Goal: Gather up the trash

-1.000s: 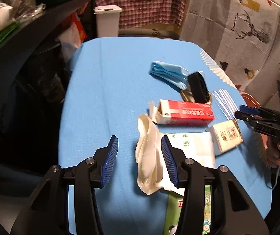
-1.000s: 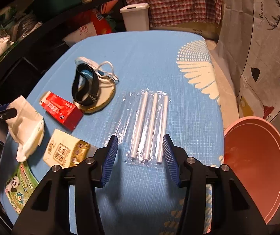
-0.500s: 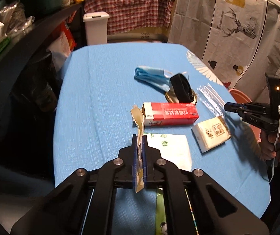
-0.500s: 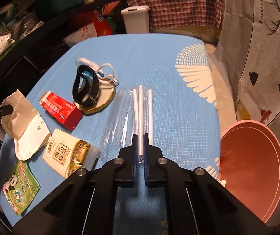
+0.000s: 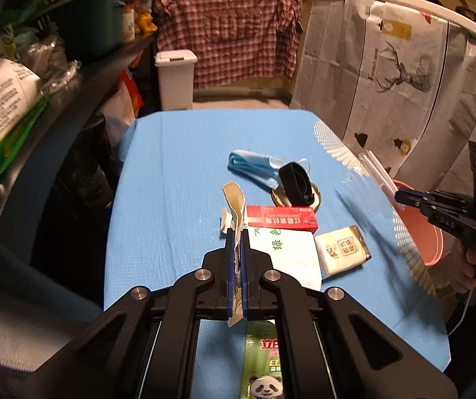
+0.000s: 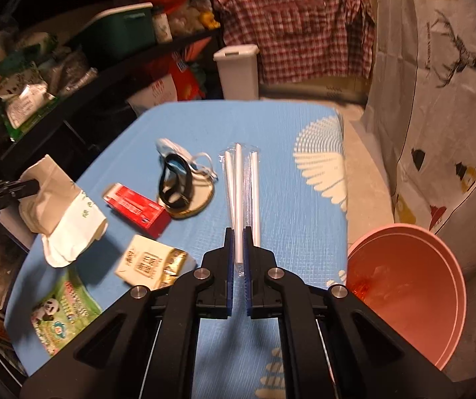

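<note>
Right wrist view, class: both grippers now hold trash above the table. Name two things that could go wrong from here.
1. The right gripper pinches only one end of the straw packet; it could slip out before reaching the pink bin.
2. The left gripper holds the paper bag by an edge; the bag may tear or drop.

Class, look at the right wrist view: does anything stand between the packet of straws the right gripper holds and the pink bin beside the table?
Nothing visible does. The right gripper is shut on the packet of straws, lifted over bare blue tablecloth. The pink bin sits open just past the table's right edge, with only cloth between.
</note>
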Demonstrator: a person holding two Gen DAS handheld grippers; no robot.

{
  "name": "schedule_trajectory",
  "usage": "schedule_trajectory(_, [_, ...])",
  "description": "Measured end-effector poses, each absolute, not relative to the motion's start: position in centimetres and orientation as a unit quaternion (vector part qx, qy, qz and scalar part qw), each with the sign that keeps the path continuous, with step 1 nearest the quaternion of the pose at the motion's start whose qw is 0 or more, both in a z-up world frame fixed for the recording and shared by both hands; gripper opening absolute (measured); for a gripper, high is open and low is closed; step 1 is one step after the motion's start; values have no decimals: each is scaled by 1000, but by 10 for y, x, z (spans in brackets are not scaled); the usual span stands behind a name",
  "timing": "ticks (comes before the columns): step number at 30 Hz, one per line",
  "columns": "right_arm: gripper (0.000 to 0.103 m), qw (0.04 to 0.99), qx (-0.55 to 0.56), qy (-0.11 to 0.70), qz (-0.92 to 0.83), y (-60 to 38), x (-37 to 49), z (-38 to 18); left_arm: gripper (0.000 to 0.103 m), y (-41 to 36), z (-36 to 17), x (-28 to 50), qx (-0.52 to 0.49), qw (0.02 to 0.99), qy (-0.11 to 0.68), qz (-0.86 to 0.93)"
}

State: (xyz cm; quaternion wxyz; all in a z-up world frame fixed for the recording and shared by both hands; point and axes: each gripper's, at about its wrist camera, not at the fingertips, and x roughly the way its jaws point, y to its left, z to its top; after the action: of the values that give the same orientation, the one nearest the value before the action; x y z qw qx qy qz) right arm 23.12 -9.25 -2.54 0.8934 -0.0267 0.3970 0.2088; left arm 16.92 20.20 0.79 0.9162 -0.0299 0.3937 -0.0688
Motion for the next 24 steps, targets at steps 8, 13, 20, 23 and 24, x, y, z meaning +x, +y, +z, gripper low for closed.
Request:
schedule_trajectory(8, [5, 908, -25, 356, 218, -104, 204, 17, 3, 195, 29, 156, -46, 931, 360, -45])
schedule_trajectory(13, [5, 915, -17, 335, 224, -120, 188, 45, 3, 190, 41, 151, -52, 937, 344, -40])
schedule_trajectory(20, [5, 931, -35, 299, 206, -154, 168, 76, 3, 171, 58, 149, -51, 945, 320, -42])
schedule_trajectory(23, [5, 938, -31, 288, 188, -177, 164, 78, 3, 161, 62, 148, -49, 947, 315, -47])
schedule_trajectory(24, [5, 940, -27, 288, 182, -184, 164, 76, 3, 157, 64, 149, -48, 947, 313, -51])
